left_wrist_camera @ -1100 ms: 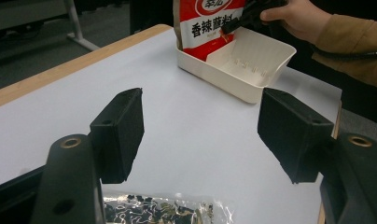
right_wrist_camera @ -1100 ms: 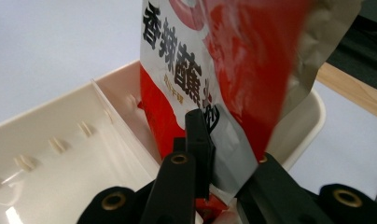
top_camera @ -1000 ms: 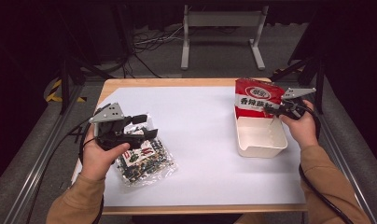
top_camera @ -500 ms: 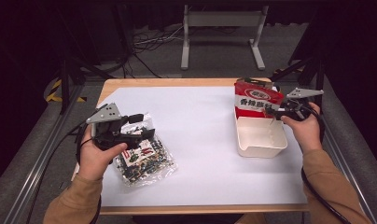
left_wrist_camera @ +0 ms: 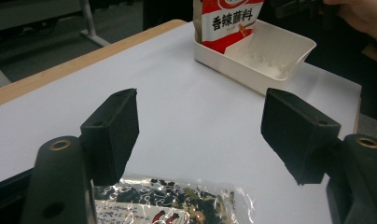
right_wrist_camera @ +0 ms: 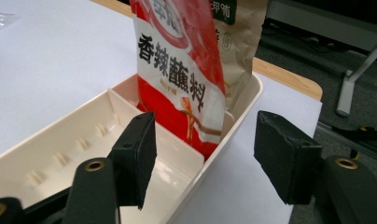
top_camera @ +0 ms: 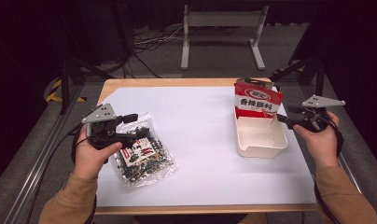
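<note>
High view: right tool point(top_camera: 281, 118), jaws just opened wide and empty, sits beside the red sachet point(top_camera: 254, 100) propped upright in the white tray point(top_camera: 261, 144). Left tool point(top_camera: 136, 126) hovers wide over the clear packet point(top_camera: 142, 156) on the counter point(top_camera: 200, 140), apparently next for collection.

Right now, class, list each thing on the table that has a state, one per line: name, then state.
Red packet: upright in the far end of the tray, nothing gripping it.
White tray: near part bare.
Clear packet: flat on the table, not gripped.
Left tongs: open above the clear packet.
Right tongs: open, jaws just been opening, nothing between them.
</note>
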`<action>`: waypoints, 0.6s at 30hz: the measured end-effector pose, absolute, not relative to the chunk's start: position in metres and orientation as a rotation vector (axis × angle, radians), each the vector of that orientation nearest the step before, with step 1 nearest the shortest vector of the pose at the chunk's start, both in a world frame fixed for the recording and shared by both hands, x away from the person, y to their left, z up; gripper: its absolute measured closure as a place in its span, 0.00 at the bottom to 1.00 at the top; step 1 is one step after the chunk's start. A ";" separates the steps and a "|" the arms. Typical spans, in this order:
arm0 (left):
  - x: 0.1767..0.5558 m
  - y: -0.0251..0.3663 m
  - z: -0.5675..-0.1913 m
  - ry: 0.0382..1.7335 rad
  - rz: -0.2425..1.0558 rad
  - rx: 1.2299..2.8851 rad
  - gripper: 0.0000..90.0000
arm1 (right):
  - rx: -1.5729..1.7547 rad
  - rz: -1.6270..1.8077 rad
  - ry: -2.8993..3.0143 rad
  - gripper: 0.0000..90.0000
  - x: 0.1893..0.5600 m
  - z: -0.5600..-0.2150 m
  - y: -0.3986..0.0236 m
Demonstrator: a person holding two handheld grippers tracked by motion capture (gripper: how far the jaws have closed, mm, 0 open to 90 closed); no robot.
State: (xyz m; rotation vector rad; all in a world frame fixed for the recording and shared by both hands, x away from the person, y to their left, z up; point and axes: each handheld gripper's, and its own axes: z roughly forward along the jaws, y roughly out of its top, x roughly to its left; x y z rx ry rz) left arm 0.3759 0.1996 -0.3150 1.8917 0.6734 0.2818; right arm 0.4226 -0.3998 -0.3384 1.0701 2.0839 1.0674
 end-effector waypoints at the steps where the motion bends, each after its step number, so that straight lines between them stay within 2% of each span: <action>1: 0.377 0.200 -0.316 0.677 0.292 1.897 0.32 | 1.073 1.067 2.085 0.42 0.419 -0.337 -0.400; 18: 0.385 0.215 -0.320 0.716 0.304 1.915 0.28 | 0.972 1.287 2.181 0.42 0.367 -0.328 -0.371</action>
